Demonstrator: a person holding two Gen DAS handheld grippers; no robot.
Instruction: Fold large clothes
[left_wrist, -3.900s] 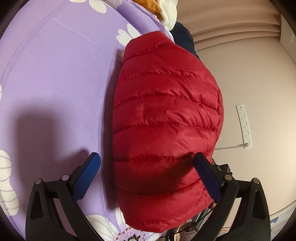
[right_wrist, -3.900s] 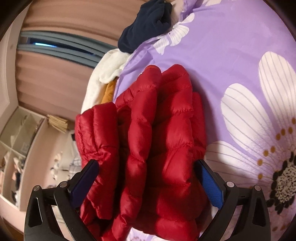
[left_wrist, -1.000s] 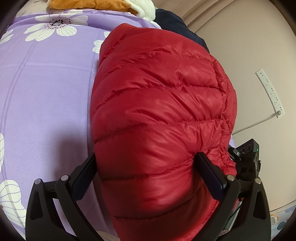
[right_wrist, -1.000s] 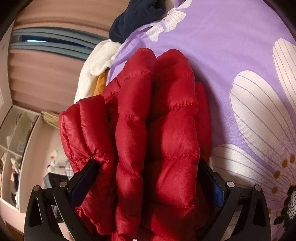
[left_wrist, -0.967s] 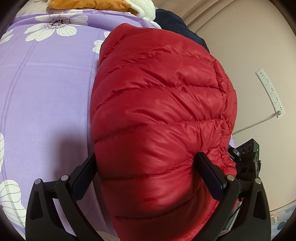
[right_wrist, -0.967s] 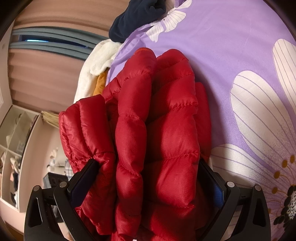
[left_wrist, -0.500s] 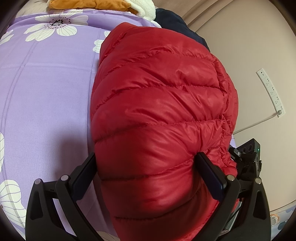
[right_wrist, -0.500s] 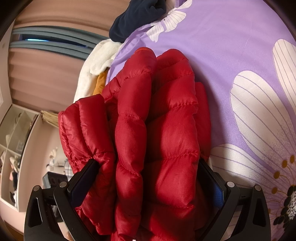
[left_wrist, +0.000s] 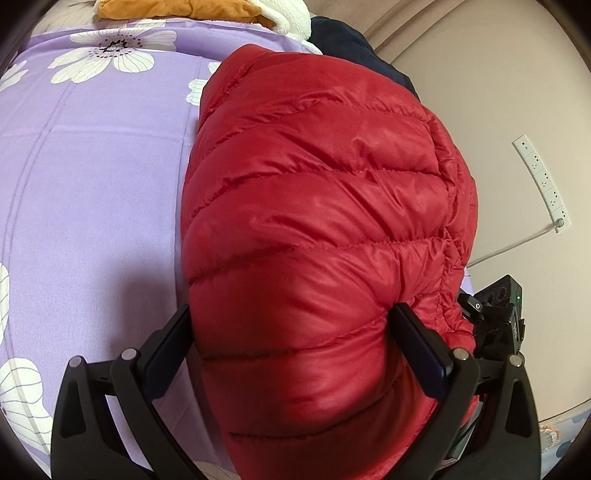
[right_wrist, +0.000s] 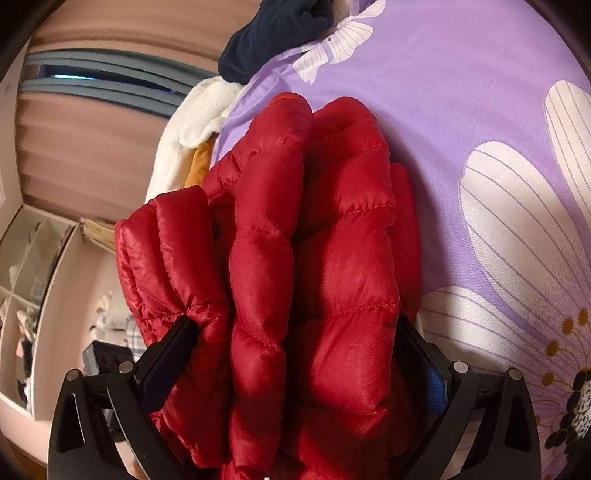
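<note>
A red quilted down jacket (left_wrist: 317, 229) lies folded into a thick bundle on the purple flowered bedsheet (left_wrist: 96, 177). My left gripper (left_wrist: 291, 328) has its jaws wide apart, one finger on each side of the bundle's near end, pressing into it. In the right wrist view the stacked folds of the jacket (right_wrist: 306, 266) fill the middle, edge on. My right gripper (right_wrist: 295, 343) is also spread wide with the folds between its fingers. The other gripper's body (left_wrist: 498, 317) shows at the right of the left wrist view.
An orange and white fleece garment (left_wrist: 192, 11) and a dark navy garment (left_wrist: 343, 37) lie at the far end of the bed. A wall with a white power strip (left_wrist: 543, 184) is to the right. Shelves (right_wrist: 26, 295) and curtains (right_wrist: 92, 110) stand beyond the bed edge.
Both grippers moved in onto the folded jacket from about four seconds ago. Over the last second there is almost no movement.
</note>
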